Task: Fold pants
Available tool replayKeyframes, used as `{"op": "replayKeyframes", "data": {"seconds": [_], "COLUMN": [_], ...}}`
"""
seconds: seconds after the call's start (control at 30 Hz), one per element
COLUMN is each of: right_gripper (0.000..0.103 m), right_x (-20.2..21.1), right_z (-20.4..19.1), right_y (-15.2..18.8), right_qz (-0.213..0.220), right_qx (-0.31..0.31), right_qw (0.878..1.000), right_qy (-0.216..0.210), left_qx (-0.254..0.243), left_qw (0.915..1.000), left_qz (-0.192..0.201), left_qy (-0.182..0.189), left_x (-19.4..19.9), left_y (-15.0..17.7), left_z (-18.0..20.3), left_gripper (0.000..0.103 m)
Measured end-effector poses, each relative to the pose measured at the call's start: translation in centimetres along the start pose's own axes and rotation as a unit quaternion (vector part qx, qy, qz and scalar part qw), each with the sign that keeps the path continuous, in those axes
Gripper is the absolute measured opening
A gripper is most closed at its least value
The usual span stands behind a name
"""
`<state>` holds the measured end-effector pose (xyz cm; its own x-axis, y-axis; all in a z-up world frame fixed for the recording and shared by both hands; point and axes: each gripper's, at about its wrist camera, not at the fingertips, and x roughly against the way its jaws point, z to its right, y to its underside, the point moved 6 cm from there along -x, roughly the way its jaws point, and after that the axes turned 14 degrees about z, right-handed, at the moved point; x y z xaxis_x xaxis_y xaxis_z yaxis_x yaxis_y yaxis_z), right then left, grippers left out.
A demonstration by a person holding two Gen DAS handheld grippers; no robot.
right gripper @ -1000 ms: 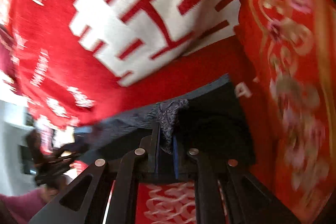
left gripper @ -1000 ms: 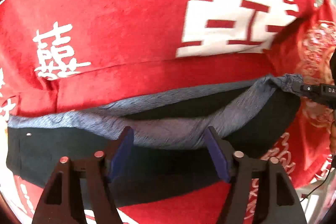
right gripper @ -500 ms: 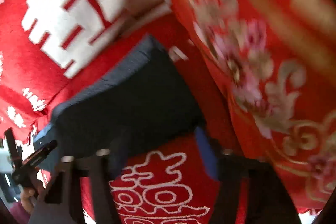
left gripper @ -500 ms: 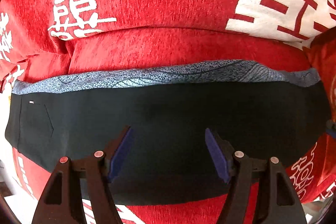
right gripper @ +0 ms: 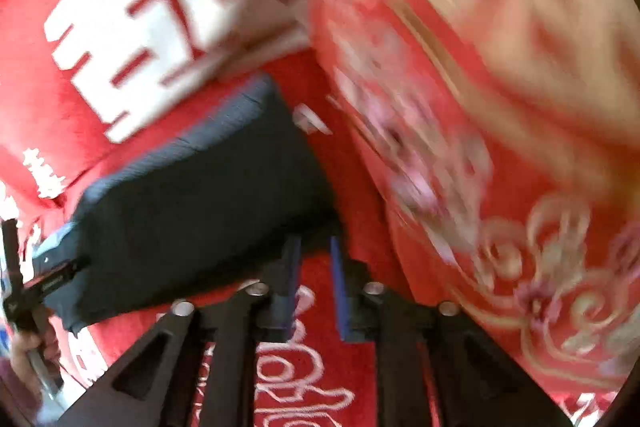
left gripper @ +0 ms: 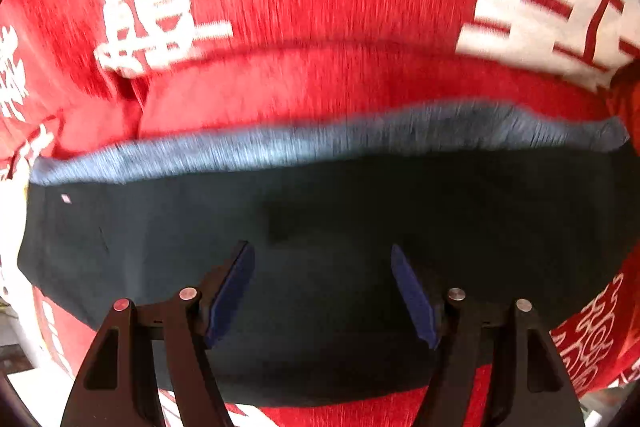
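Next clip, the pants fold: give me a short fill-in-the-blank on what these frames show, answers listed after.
1. The dark pants lie folded on a ____ blanket with white characters.
2. Along the pants' far edge runs a speckled ____ band.
3. The left gripper hangs over the pants with its jaws ____.
4. Between the fingers of the right gripper there is ____ cloth from the pants.

Answers: red; grey; open; no

A red blanket [left gripper: 320,7] printed with white characters covers the surface, and the folded dark pants [left gripper: 328,227] lie flat on it.
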<state>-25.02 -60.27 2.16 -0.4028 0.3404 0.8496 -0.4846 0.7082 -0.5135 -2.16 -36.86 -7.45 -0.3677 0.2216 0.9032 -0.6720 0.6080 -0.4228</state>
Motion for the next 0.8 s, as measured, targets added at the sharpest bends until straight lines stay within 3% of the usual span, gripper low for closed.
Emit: {"op": "replayKeyframes", "data": {"seconds": [0.03,0.13,0.3,0.33,0.47,0.53,0.63,0.8], "right_gripper": [0.075,0.075,0.055,0.047,0.039,0.009,0.009,0.011], "right_x": [-0.2,-1.6,-3.1,-3.5,-4.9,-5.2,-4.3,-4.4], "right_z": [-0.1,0.3,1.1,1.2,1.4,0.8,1.0,1.7], "right_y": [-0.8,-0.8,3.1,3.4,3.1,2.8,3.6,5.3], "right_qz": [0.005,-0.029,-0.071,-0.069,-0.053,-0.055,-0.057,-0.083], "right_qx": [0.010,-0.047,-0.122,-0.141,-0.174,-0.169,-0.133,-0.127], "right_qw": [1.000,0.998,0.990,0.987,0.981,0.981,0.987,0.987], "right_qy": [0.009,-0.007,-0.018,-0.025,-0.059,-0.083,-0.065,-0.058], "left_qx": [0.005,0.017,0.018,0.017,0.018,0.013,0.006,0.010], "left_qw": [1.0000,0.9998,0.9998,0.9999,0.9998,0.9998,0.9998,0.9994], "left_qz": [0.006,0.007,0.003,0.000,-0.011,-0.015,-0.019,-0.032], "left_qy": [0.001,0.001,0.002,0.001,0.000,-0.002,-0.005,0.000], "left_x": [0.2,0.0,-0.3,-0.4,-1.1,-1.5,-1.6,-1.8], "left_y": [-0.7,-1.9,-1.7,-1.6,-0.5,-0.2,0.3,0.8], "left_z": [-0.1,-0.4,-0.6,-0.5,-0.3,-0.2,-0.2,-0.6], "left_gripper": [0.072,0.072,0.072,0.072,0.072,0.072,0.072,0.072]}}
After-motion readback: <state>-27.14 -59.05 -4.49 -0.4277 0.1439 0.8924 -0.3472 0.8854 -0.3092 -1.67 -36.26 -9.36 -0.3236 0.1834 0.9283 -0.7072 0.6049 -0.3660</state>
